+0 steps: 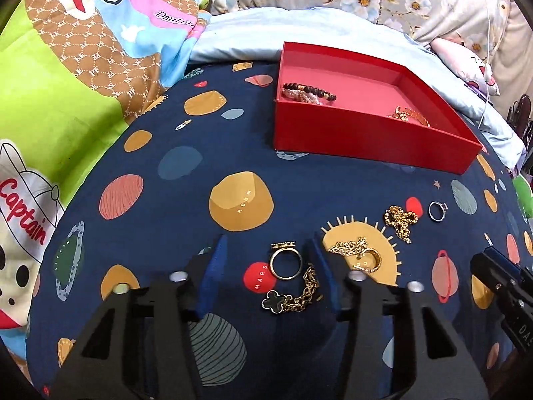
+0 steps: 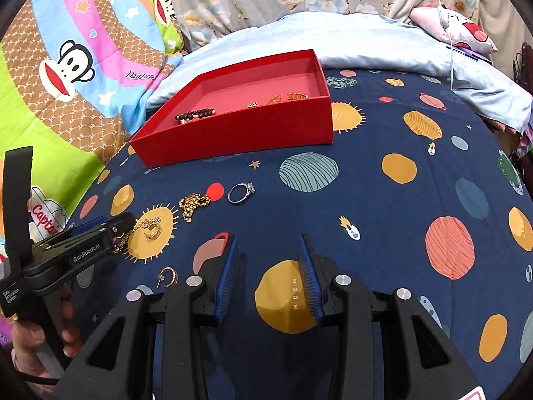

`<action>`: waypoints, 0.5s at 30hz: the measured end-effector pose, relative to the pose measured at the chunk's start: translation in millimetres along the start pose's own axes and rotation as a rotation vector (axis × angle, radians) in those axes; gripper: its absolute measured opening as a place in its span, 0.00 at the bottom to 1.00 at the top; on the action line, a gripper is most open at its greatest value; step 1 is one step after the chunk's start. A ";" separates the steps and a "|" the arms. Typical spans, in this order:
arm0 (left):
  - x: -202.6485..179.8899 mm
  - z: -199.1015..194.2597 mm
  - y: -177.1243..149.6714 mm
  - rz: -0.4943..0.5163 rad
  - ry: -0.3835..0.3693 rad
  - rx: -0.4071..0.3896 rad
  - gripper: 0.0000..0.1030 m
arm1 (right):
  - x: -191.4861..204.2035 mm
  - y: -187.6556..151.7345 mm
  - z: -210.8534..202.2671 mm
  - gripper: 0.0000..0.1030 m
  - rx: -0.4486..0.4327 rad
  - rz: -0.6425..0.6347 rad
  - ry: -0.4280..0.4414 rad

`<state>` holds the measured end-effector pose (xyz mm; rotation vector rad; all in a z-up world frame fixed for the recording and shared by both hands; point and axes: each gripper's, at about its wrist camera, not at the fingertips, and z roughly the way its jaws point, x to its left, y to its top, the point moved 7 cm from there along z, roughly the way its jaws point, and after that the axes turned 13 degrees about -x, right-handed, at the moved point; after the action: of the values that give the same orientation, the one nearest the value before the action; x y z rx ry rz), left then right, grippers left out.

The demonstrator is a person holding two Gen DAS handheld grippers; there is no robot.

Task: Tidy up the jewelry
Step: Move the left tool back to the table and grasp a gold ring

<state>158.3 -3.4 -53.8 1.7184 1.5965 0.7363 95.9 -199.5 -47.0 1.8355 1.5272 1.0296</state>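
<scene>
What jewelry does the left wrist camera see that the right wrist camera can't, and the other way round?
Only the left wrist view shows the gold ring and the black clover chain, lying between the open fingers of the left hand-held gripper.

Only the right wrist view shows a small hoop earring and the person's hand gripping a handle.

Both show the red box holding the dark bead bracelet, the silver ring, and the knotted gold chain on the planet-print sheet.
</scene>
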 end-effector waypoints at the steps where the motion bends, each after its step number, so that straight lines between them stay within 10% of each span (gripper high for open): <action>1: 0.8 -0.1 0.2 -0.002 0.001 -0.002 0.39 | 0.3 -0.2 0.3 0.35 0.001 0.000 0.001; 7: 6.6 -0.3 1.0 -0.023 0.005 -0.013 0.18 | 1.5 -0.3 3.4 0.36 0.014 -0.005 -0.003; 15: 6.6 -7.7 3.7 -0.011 -0.006 -0.034 0.18 | 13.1 11.2 19.3 0.35 0.008 -0.030 0.005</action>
<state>155.2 3.7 -46.4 1.6843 1.5791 0.7478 119.0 -187.8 -46.2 1.8114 1.5589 1.0167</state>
